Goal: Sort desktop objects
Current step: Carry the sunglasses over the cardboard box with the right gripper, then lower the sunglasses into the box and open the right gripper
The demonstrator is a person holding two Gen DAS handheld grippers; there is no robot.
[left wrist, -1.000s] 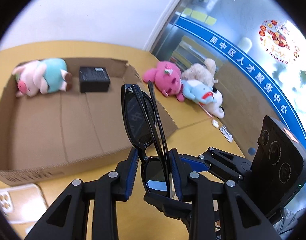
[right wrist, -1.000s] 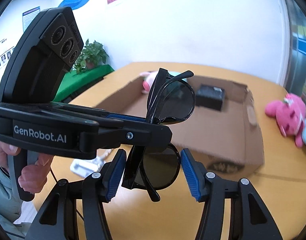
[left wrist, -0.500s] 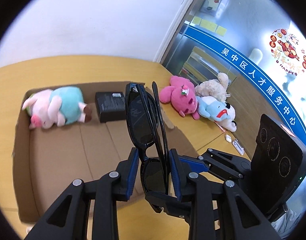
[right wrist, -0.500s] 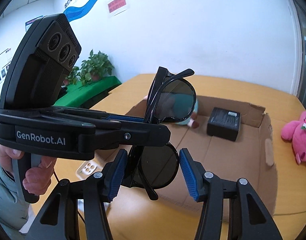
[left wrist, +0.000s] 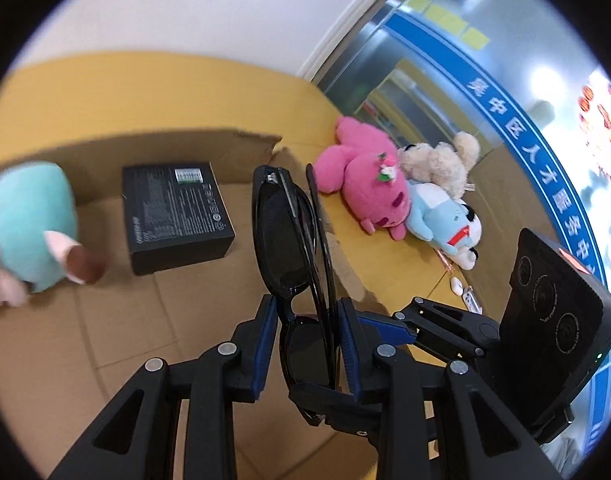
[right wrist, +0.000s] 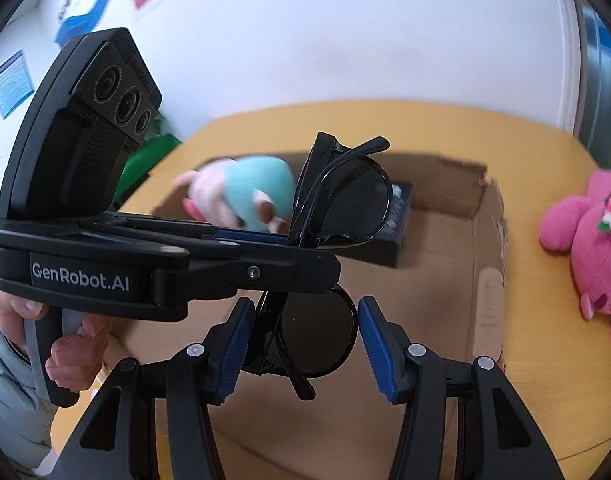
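A folded pair of black sunglasses (left wrist: 283,232) hangs in the air over the open cardboard box (left wrist: 165,146). My left gripper (left wrist: 307,320) is shut on them, its blue pads pressing both sides at the bridge. In the right wrist view my right gripper (right wrist: 305,320) brackets the lower lens of the sunglasses (right wrist: 353,204), with its pads against the lens rim on either side. The left gripper's body crosses that view from the left, and a hand (right wrist: 73,356) holds its handle. The box (right wrist: 489,280) lies just below and ahead.
In the box lie a black carton (left wrist: 173,216) and a teal and pink plush (left wrist: 29,224). On the yellow table right of the box lie a pink plush (left wrist: 365,184), a beige plush (left wrist: 441,160) and a blue and white plush (left wrist: 445,216).
Both grippers have carried the sunglasses forward from the box's near edge to over its inside. The black carton and teal plush now look much nearer. The grip looks the same.
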